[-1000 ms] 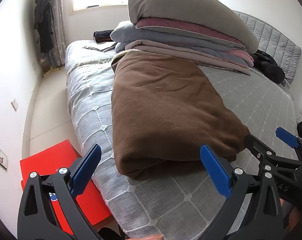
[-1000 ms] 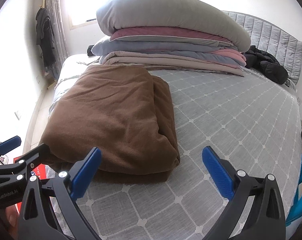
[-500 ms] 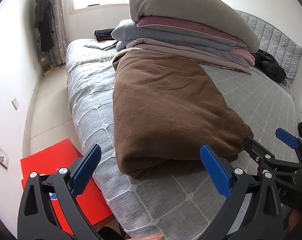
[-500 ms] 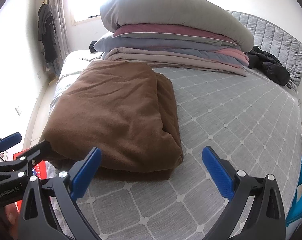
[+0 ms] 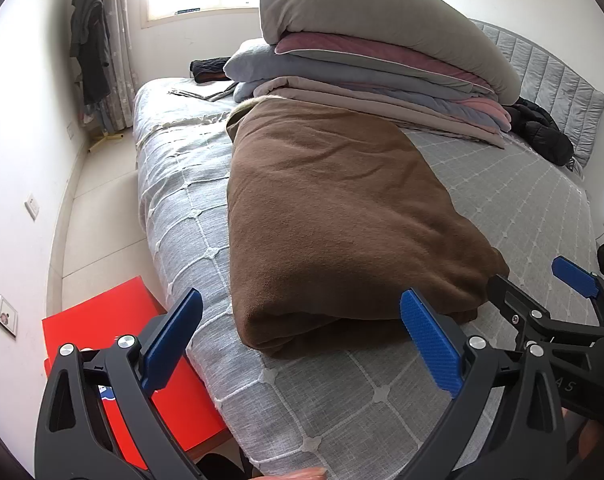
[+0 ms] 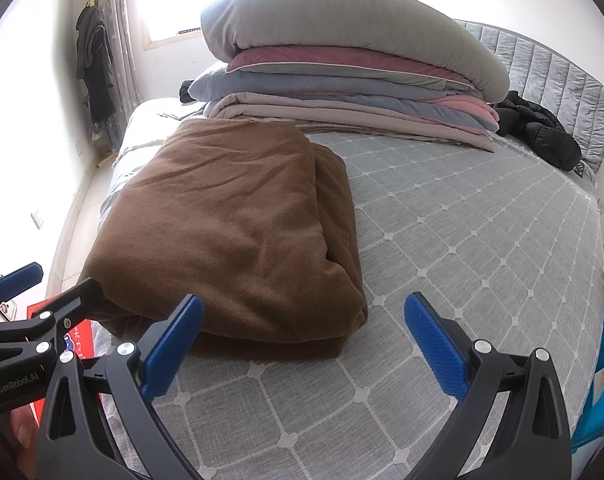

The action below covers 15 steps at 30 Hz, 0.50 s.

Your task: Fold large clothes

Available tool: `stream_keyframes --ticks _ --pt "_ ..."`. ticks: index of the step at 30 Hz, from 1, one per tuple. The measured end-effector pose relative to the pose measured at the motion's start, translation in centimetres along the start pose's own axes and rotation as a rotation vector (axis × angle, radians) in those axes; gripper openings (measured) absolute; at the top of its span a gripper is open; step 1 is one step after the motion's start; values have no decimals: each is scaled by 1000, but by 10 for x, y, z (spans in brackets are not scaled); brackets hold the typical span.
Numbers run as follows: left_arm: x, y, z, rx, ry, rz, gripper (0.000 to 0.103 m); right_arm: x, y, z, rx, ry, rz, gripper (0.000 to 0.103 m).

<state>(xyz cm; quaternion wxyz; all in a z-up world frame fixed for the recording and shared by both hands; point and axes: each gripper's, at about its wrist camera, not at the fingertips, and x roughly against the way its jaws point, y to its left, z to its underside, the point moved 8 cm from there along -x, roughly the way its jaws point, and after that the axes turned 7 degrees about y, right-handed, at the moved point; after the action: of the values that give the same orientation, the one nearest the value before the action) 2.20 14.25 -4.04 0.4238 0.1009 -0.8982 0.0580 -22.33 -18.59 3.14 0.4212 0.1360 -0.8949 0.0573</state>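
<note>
Brown blanket (image 6: pixel 237 236) lies folded into a thick rectangular bundle on the near left part of the bed (image 6: pixel 462 240), its long side running toward the stack of folded bedding (image 6: pixel 342 80) at the far end. Several layers show at the right edge; the near end is a rounded fold. Fabric: fleecy, matte, soft, shallow wrinkles on top.

Step, as judged: the fold looks largely done; both grippers hang just short of the bundle's near end, holding nothing. Left gripper (image 5: pixel 302 344) spread wide, blue ribbed pads, aimed at the near left corner. Right gripper (image 6: pixel 302 344) likewise spread, empty, aimed at the near right corner.

Next move probably calls for either one more fold end over end, pinching all layers at both near corners together, or a lift to carry the bundle. Thick plush stack: needs a deep bite or layers may slip.

Surroundings: grey quilted mattress cover with white grid stitching; padded grey headboard (image 6: pixel 542 76); black jacket (image 6: pixel 538 132); red box (image 5: pixel 113 340) on the floor.
</note>
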Motion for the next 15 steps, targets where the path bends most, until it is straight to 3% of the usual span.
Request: stream_keyframes --ticks 15 --pt "0 1 1 1 1 -3 95 -2 -4 -1 6 6 1 97"
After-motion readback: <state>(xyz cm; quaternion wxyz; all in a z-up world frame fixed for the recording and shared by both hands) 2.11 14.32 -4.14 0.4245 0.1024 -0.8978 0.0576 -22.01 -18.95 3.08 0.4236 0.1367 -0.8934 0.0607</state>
